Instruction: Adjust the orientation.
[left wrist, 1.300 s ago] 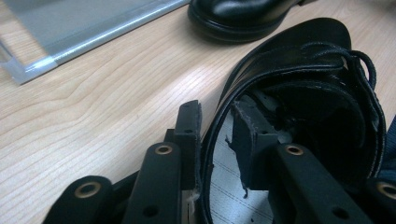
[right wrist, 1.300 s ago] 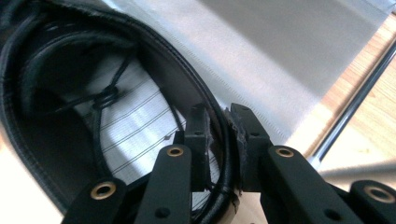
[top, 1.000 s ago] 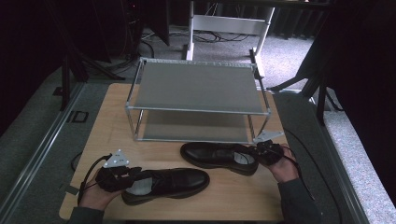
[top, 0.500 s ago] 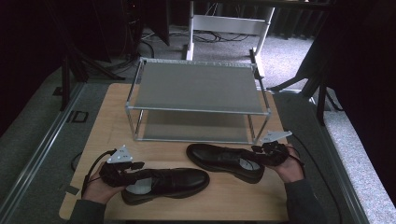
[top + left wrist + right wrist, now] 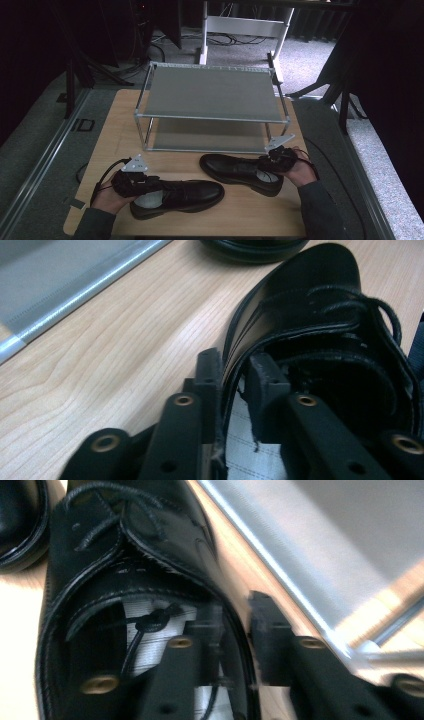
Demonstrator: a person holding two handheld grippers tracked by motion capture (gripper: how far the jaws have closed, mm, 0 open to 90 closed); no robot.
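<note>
Pinching one side wall each, the left claw (image 5: 134,181) and right claw (image 5: 276,161) have just been closing on their shoes (image 5: 175,196) (image 5: 240,171), probably to lift them to the rack (image 5: 210,95) at the frame's middle.

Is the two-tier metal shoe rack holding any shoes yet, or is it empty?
Empty. Both shelves of the two-tier metal shoe rack are bare; the two black leather lace-up shoes lie on the wooden table in front of it.
</note>
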